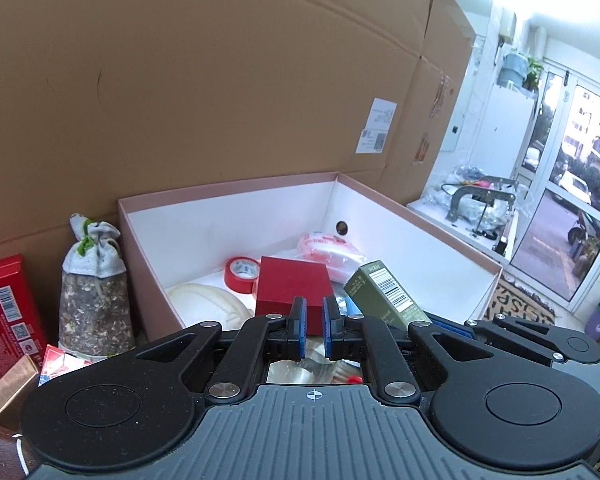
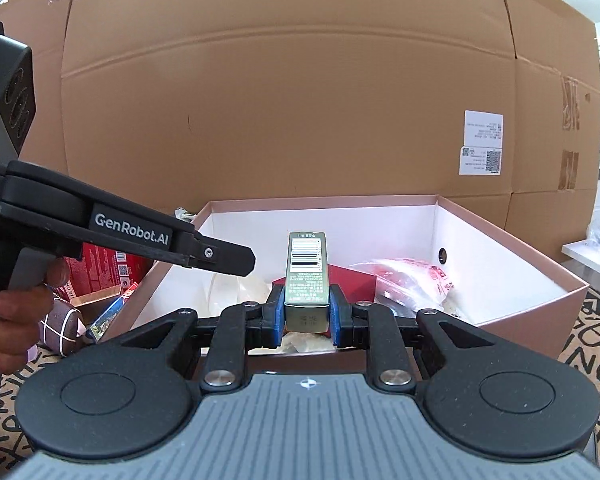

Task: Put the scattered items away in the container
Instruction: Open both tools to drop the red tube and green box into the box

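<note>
Above the near rim of the pink box (image 2: pixel 572 292), the right gripper (image 2: pixel 306 312) pinches a green carton (image 2: pixel 306 276) across its narrow sides. The carton's long axis runs forward along the fingers, barcode end pointing away toward the far wall of the box, so it is already carried over the interior. In my judgement what the coming move turns on is this: the carton sits above the box floor, not on it, and the space straight under it is partly taken by a red block (image 1: pixel 294 288).

The left gripper (image 1: pixel 315 320) hovers just beside, to the left, its blue pads (image 1: pixel 300 320) set a small gap apart with nothing between them; the red block shows through the gap but lies beyond, inside the box. The right hand is clearly the nearer to the carton, since it holds it.

Inside the box lie the red block, a red tape roll (image 1: pixel 242 274), a pale round thing (image 1: pixel 208 300) and a red-and-white plastic pack (image 1: pixel 328 250); the right half of the floor is bare.

Outside, to the left, stand a drawstring sachet (image 1: pixel 94 288), a red packet (image 1: pixel 4 316) and a few smaller boxes, which I take to be waiting their turn.
</note>
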Demonstrator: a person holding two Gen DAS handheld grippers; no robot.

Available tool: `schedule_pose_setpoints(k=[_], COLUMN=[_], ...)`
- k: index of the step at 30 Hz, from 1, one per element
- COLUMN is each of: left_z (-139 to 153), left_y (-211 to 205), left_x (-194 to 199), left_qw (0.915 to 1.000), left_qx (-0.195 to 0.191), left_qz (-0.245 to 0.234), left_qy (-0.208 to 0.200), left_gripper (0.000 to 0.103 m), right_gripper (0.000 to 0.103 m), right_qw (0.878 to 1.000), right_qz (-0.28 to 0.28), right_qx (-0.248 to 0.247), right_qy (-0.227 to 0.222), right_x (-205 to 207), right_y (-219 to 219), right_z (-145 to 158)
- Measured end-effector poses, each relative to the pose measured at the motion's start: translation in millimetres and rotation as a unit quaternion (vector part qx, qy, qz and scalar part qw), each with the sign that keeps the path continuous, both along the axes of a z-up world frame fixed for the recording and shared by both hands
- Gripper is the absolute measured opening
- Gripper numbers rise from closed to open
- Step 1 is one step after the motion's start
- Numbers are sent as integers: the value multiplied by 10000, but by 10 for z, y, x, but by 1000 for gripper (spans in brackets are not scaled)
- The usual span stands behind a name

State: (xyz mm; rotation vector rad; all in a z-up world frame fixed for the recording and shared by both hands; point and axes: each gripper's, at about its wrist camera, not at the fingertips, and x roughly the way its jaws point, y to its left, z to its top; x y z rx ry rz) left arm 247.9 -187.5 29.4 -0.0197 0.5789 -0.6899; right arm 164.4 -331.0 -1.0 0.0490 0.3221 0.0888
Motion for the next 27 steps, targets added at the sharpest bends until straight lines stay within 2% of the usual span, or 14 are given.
schedule_pose_setpoints(k=[5, 7, 8, 10, 11, 12, 13, 14, 15, 17, 21, 23, 27], left_z=[2, 6, 9, 18, 23, 31, 38, 47, 60, 86, 104, 114, 146], left_y=[10, 17, 21, 34, 41, 57, 74, 109, 122, 147, 195, 220, 277], left_x=[7, 4, -1, -19, -31, -43, -56, -81, -97, -128, -153, -174, -270], left_qw=[10000, 10000, 10000, 10000, 9999, 9996, 9992, 9985, 9979, 9965, 9957, 9955, 9949], left_qx=[11, 16, 17, 23, 27, -8, -45, -161, -151, -132, -153, -176, -105], left_qz=[6, 11, 23, 83, 132, 251, 370, 470, 554, 720, 809, 843, 932], left_qy=[7, 7, -5, -43, -69, -95, -123, -251, -305, -414, -418, -391, -375], left_gripper=[5, 11, 29, 37, 59, 84, 93, 97, 101, 103, 103, 103, 103], right_gripper=[25, 25, 25, 25, 31, 49, 60, 71, 71, 75, 96, 102, 102], right_qw=[10000, 10000, 10000, 9999, 9999, 9998, 9997, 9995, 9993, 9989, 9980, 9977, 9969], right_qz=[-1, -9, -14, -30, -67, -120, -173, -225, -270, -348, -500, -555, -667], right_qx=[32, 44, 54, 85, 99, 82, 64, 44, 6, -28, -57, -118, -242], right_qy=[-7, -17, -21, -44, -76, -118, -160, -203, -246, -303, -376, -362, -332], right_x=[24, 25, 24, 12, 3, -9, -20, -33, -48, -77, -139, -207, -344], right_y=[-3, -7, -9, -10, -12, -10, -7, -5, -2, -3, 5, 27, 70], right_z=[-5, -6, -7, -10, -13, -13, -13, -13, -10, -3, 19, 45, 95])
